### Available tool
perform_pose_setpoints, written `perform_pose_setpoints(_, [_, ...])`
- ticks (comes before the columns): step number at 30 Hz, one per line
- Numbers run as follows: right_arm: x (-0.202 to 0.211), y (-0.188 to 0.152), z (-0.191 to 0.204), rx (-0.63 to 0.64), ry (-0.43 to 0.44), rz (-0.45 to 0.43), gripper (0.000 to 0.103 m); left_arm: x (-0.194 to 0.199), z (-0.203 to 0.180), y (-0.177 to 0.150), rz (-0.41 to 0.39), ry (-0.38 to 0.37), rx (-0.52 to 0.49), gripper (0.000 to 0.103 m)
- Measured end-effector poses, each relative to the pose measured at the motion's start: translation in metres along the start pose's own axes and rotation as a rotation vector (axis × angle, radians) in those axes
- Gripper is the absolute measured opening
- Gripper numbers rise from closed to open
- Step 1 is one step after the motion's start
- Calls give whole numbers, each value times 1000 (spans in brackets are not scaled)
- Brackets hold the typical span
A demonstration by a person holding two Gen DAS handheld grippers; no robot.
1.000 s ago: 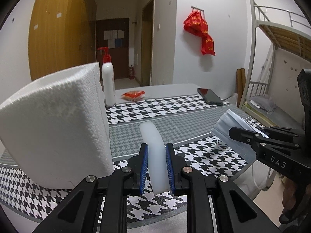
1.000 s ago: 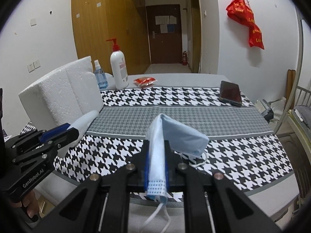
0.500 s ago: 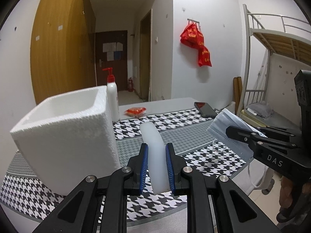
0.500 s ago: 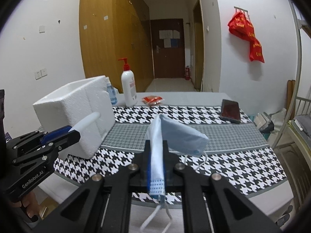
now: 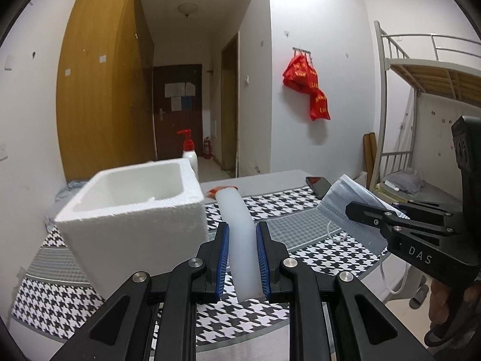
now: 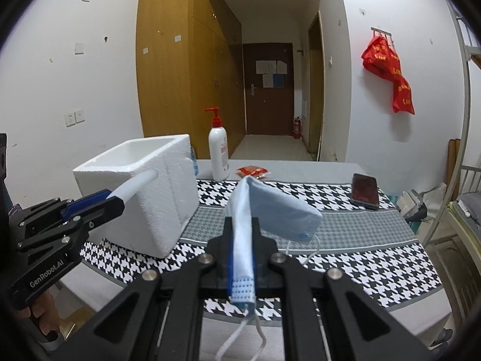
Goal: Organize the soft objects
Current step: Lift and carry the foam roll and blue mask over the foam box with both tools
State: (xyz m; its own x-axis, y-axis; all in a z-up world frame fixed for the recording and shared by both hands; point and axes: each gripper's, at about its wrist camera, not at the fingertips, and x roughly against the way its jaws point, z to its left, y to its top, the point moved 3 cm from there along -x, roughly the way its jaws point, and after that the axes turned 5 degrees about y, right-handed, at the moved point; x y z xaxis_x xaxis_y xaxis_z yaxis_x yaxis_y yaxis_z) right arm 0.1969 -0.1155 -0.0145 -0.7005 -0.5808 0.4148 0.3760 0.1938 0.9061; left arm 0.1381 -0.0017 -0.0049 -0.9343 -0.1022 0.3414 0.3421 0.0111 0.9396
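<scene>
The table (image 6: 375,219), under its houndstooth cloth, carried the white foam box (image 5: 135,210), which we took as our landmark; it stood open-topped, with a pump bottle (image 6: 219,153) behind its far corner, a small red packet (image 6: 252,171) beyond that, and a dark phone (image 6: 364,191) well away from it toward the far side of the table.

Both soft things were off the table and in our hands. Our left tongs (image 5: 242,258) were clenched on a pale, rubbery white strip (image 5: 237,228), whose long axis ran straight forward out of the blue pads (image 5: 223,258), so that its free end stood just beside the box's near corner and close to rim height. Our right tongs (image 6: 242,255) were clamped fully down on a folded blue face mask (image 6: 270,207); its body flopped away from the box, and its ear loops hung below the tongs.

We judged the left hand the nearer to the box: the opening lay ahead and to the left of the strip's tip, so a short carry over the rim looked like the next thing needed. The mask was farther off, with the strip and left tongs between it and the box. Both tongs pointed forward and slightly downward, side by side above the near table edge.
</scene>
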Motion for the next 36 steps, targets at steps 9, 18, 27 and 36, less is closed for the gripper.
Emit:
perform_pose_setpoints(9, [8,10,25,31,36,-34,11,22,20,3,-42,16,22,20])
perform_pose_setpoints(18, [9,20,53,75,87,-65,11,40,43,7,-72,51,52,20])
perform_pose_setpoints(27, [6,29,79,119,140,-87,11,54,66,7,-92,103,69,20])
perform_pose_setpoints(36, [-2,39,95,143,178,-102,11,65,83,8,-114,155,86,20])
